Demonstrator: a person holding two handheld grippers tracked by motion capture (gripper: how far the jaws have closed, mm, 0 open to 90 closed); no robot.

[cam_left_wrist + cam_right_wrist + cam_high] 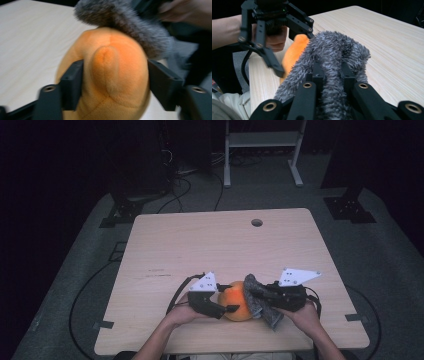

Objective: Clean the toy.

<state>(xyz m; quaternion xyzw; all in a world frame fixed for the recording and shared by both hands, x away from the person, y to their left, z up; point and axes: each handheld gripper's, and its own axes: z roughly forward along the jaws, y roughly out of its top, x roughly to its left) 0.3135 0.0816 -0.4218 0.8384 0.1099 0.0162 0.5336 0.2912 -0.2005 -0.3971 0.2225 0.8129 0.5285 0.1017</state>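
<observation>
On the pale wooden desk [200, 245], the left tool [227, 309] pinched a round orange plush toy [236, 304]; the right tool [262, 298] clamped a grey fuzzy cloth [257, 302].

Grey carpet [390, 265] — dark room

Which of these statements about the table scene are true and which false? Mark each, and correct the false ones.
1. The left gripper has its jaws on either side of the orange plush toy. True.
2. The right gripper is clamped on a grey fuzzy cloth. True.
3. The cloth lies far from the toy. False: it touches the toy's top.
4. The wooden table has a square hole. False: the hole is round.
</observation>
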